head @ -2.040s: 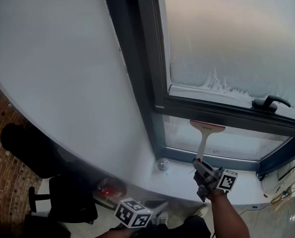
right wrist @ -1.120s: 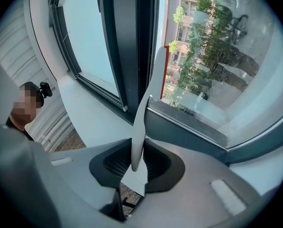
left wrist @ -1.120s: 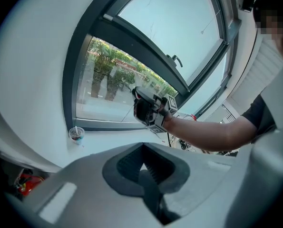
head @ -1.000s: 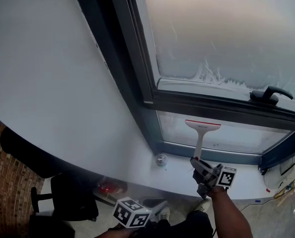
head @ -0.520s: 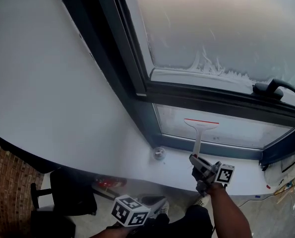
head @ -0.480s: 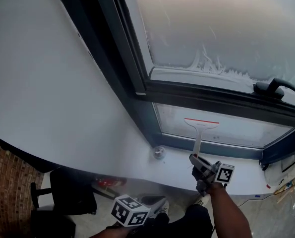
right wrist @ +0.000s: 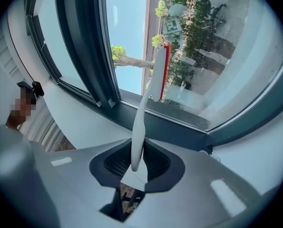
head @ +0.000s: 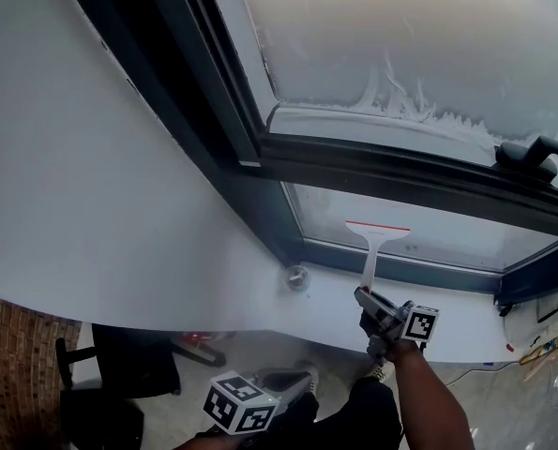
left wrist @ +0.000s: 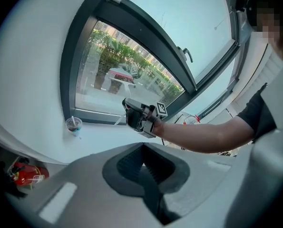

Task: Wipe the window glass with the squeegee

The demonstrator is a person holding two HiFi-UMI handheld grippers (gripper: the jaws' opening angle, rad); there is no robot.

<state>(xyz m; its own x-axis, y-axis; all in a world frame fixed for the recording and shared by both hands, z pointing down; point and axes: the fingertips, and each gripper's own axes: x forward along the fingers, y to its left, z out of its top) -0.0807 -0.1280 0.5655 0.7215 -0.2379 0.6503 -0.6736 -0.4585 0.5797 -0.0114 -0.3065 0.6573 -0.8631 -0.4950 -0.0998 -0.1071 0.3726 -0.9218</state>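
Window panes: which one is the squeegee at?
The lower pane, below the crossbar: the right gripper holds the squeegee against it, not the streaked upper pane.

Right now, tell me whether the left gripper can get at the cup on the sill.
Probably yes: nothing stands between the left gripper and the cup, but its shut jaws must open.
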